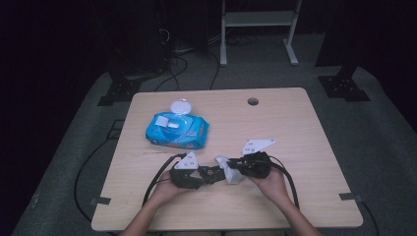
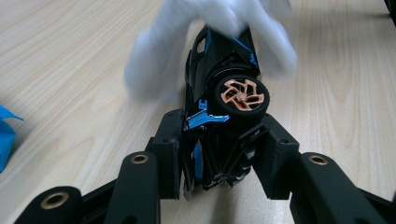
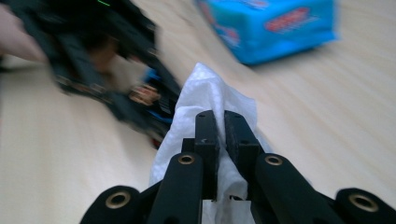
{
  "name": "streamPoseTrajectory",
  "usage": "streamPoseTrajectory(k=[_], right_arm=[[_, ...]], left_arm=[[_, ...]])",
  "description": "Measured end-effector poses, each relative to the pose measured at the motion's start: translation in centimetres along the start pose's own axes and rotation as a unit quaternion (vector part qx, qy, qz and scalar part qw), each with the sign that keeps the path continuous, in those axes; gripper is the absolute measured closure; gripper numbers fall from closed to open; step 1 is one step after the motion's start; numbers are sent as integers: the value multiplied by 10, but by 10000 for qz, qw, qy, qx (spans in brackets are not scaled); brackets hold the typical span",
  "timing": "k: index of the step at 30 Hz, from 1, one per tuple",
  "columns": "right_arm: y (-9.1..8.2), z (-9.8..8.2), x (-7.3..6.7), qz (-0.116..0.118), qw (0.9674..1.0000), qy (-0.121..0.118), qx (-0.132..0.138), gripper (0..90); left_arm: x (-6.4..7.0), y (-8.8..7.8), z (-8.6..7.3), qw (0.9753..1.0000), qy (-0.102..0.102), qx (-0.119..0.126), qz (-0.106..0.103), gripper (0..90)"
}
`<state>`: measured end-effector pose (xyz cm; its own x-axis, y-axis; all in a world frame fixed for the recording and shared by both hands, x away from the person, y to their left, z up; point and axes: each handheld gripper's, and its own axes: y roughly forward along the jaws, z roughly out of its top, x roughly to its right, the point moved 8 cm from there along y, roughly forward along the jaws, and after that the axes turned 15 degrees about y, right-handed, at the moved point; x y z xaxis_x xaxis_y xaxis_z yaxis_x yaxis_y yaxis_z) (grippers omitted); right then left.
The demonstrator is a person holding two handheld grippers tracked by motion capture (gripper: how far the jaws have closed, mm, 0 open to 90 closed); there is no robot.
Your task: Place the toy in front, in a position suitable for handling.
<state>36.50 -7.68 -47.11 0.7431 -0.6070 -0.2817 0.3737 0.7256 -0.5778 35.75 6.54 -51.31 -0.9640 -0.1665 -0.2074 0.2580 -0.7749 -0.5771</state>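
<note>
Toy car (image 2: 219,88) clamped in left fingers (image 2: 168,149); right fingers (image 3: 205,135) pinch wipe (image 3: 205,88); wipes pack (image 1: 177,130) lid open.

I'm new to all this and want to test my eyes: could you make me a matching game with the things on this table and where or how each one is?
Things:
1. toy car
2. white wipe
3. blue wipes pack
4. round hole

States:
A. lies apart from both tools, its lid flipped open
B. pinched in the right tool
C. clamped on its side in the left tool
D. sits in the tabletop near the far edge

Pairs: 1-C, 2-B, 3-A, 4-D
</note>
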Motion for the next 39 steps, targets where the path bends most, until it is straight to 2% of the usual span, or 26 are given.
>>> streamPoseTrajectory(k=[1,2,3,4,5,7,8,9,10,11,13,14,16,19,20,21,22,23,26,28,29,31,34,37,39], right_arm=[[0,0,0,0,10000,0,0,838],[9,0,-12,256,9997,-25,-45,838],[9,0,-12,256,9997,-25,-45,838],[13,1,-18,243,9995,-176,-40,838],[13,1,-17,202,9995,-235,-60,838],[11,1,-15,160,9996,-230,-74,838],[4,-1,-6,50,9999,-146,-61,838],[4,-1,-6,50,9999,-146,-61,838],[-7,-2,7,-152,9999,-70,-31,838],[-7,-2,7,-152,9999,-70,-31,838],[-17,-4,19,-355,9994,0,4,838],[-22,-6,25,-211,9994,256,80,839],[-20,-6,25,-228,9993,281,101,840],[-14,-5,17,-217,9995,191,99,841],[-7,-2,6,-216,9997,22,109,841],[-7,-2,6,-216,9997,22,109,841],[-2,-1,-1,-339,9991,-233,94,841],[-1,-1,-3,-307,9991,-286,86,841],[-2,-1,-2,-238,9994,-238,71,842],[-10,0,10,-345,9993,-48,165,843],[-10,0,10,-345,9993,-48,165,843],[-21,4,18,-330,9986,173,372,844],[-37,8,27,-293,9975,326,559,846],[-38,7,27,-242,9974,382,563,846],[-27,2,23,-183,9986,331,364,844]], left_arm=[[0,0,0,10000,0,0,0,573],[1,0,0,10000,61,-45,12,572],[1,0,0,10000,61,-45,12,574],[1,0,0,9999,82,-70,28,576],[1,-1,0,10000,55,-66,22,576],[1,-1,0,10000,49,-68,20,576],[0,-1,0,10000,64,-69,20,577],[0,-1,0,10000,64,-69,20,578],[0,-1,-1,10000,30,-54,22,578],[0,-1,-1,10000,30,-54,22,578],[-2,-2,-1,10000,16,-60,17,577],[-2,-2,-1,10000,13,-56,20,577],[-2,-2,-1,10000,-2,-52,30,577],[-1,-2,-1,10000,6,-64,43,576],[-1,-1,-1,9999,36,-95,108,575],[-1,-1,-1,9999,36,-95,108,573],[-2,-1,-3,9997,53,-186,151,568],[-2,-1,-4,9997,48,-193,145,566],[-2,-2,-4,9997,70,-201,154,568],[-2,-2,-3,9997,86,-192,137,574],[-2,-2,-3,9997,86,-192,137,574],[-2,-2,-3,9997,82,-186,132,574],[-3,-2,-3,9998,-12,-134,122,571],[-4,-3,-2,9999,-41,-67,150,559],[-4,-5,0,9999,-36,-31,148,555]])
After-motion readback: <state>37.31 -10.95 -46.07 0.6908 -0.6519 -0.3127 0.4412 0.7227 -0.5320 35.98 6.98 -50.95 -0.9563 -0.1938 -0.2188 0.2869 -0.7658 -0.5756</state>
